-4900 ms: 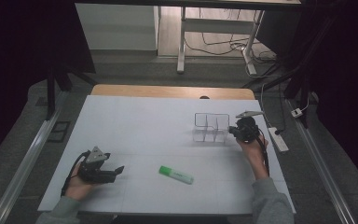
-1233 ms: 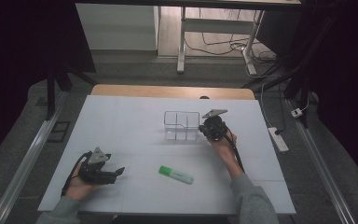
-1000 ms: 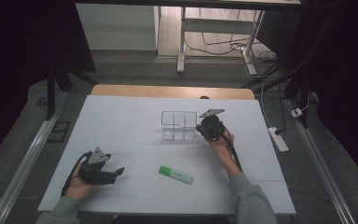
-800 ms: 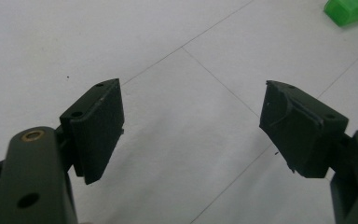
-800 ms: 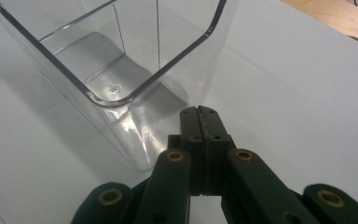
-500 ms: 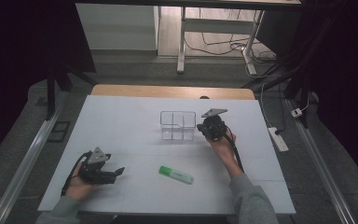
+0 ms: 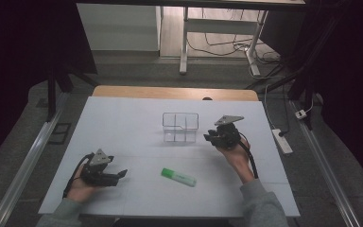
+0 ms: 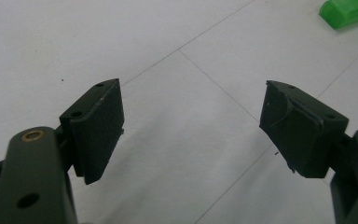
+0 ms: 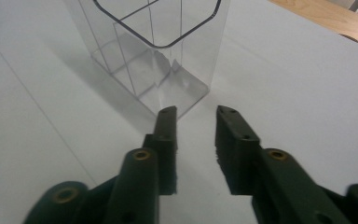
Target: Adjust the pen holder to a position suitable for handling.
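Note:
A clear plastic organiser box (image 7: 180,126) with inner dividers stands upright at the middle of the white table (image 7: 123,118). In the right gripper view the organiser box (image 9: 154,51) rises just ahead of the jaws. My right gripper (image 7: 209,137) sits just right of the box, apart from it; its jaws have just been opening and nothing is between them (image 9: 196,114). A green highlighter (image 7: 178,177) lies flat nearer the front; its end (image 8: 347,11) shows in the left gripper view. My left gripper (image 7: 118,175) rests at the front left, open and empty (image 8: 193,105), pointing toward the highlighter.
A wooden strip (image 7: 175,92) borders the table's far edge. A power strip (image 7: 282,141) and cables lie on the floor at the right. Metal rails (image 7: 28,156) run along both sides of the table. Dark floor surrounds it.
The right gripper slid the clear box leftward to the middle, then let go and drew back to the right. Its jaws went from shut to parted. The left hand stayed put.

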`<state>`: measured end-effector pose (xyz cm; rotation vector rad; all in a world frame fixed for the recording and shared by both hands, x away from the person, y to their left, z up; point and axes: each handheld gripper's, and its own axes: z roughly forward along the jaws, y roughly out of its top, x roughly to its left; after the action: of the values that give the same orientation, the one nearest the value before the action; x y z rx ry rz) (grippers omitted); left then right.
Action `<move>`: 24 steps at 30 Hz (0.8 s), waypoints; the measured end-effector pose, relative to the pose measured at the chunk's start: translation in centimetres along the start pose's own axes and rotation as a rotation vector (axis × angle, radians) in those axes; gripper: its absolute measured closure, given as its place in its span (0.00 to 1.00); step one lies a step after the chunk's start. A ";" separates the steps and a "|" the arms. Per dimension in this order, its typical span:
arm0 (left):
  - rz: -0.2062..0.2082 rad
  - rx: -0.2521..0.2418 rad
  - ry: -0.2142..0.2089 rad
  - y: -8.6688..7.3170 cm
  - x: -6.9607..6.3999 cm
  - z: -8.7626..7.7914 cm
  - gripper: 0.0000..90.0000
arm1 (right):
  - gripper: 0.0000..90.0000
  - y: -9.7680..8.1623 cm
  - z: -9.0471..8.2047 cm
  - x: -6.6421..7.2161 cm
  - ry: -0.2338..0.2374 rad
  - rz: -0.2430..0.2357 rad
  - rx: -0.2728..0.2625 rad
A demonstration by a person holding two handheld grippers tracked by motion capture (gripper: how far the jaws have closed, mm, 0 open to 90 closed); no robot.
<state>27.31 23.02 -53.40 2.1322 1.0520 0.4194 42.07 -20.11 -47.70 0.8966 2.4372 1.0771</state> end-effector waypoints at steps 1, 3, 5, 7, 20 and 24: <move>-0.001 0.000 0.001 0.0 0.0 0.0 0.24 | 0.71 0.0 -0.3 0.0 0.016 0.008 -0.008; -0.003 0.000 0.002 0.2 0.1 0.1 0.24 | 0.66 0.0 -0.7 0.2 0.028 0.005 -0.008; -0.002 -0.005 0.000 0.2 0.0 0.0 0.24 | 0.64 0.0 -1.0 0.3 0.031 0.000 -0.008; -0.004 -0.009 0.001 0.3 0.1 0.0 0.24 | 0.59 0.0 -1.4 0.8 0.040 -0.011 -0.010; -0.002 -0.012 0.000 0.6 0.0 0.0 0.24 | 0.46 1.1 -3.1 3.9 0.121 -0.080 -0.031; 0.000 -0.011 0.001 0.6 -0.1 0.0 0.24 | 0.46 1.3 -2.9 4.5 0.147 -0.094 -0.024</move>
<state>27.65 22.68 -52.96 2.1232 1.0477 0.4253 37.73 -17.99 -45.03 0.7110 2.5507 1.1726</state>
